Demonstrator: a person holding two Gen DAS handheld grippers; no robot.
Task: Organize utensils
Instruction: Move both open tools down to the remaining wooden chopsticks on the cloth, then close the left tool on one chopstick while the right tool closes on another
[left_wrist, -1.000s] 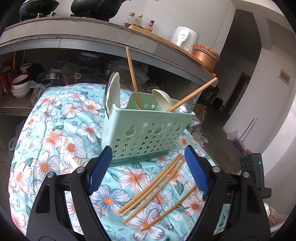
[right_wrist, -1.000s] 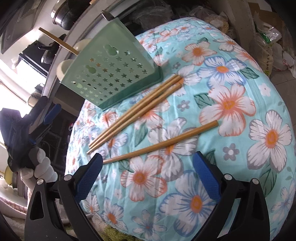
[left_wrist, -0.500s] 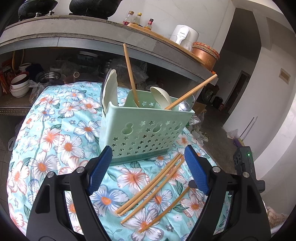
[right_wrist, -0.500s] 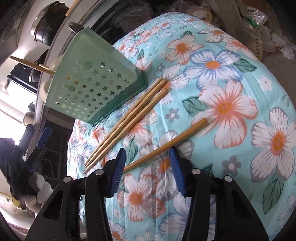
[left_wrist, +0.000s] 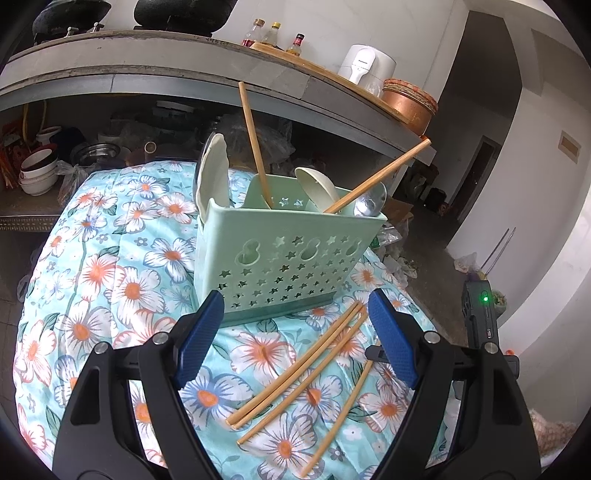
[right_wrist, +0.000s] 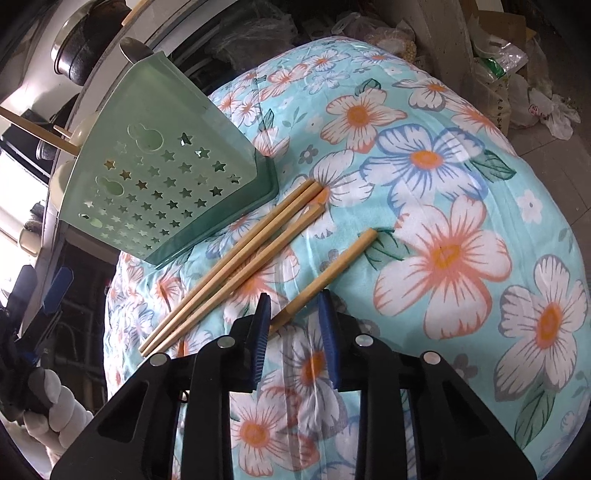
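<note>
A green star-pierced utensil holder stands on the floral cloth, holding two chopsticks, spoons and a ladle. Three wooden chopsticks lie side by side in front of it. A fourth, single chopstick lies apart. My right gripper has its jaws narrowed around the near end of the single chopstick, with small gaps still showing. My left gripper is wide open and empty, above the cloth in front of the holder.
The floral cloth covers a rounded table that falls away at the edges. A stone counter with pots, bottles and a copper bowl stands behind. Bowls sit under it. Bags lie on the floor at the right.
My right gripper has moved down to the single chopstick and its jaws have narrowed from wide open to close around it. My left gripper has drifted slightly and stays open.
</note>
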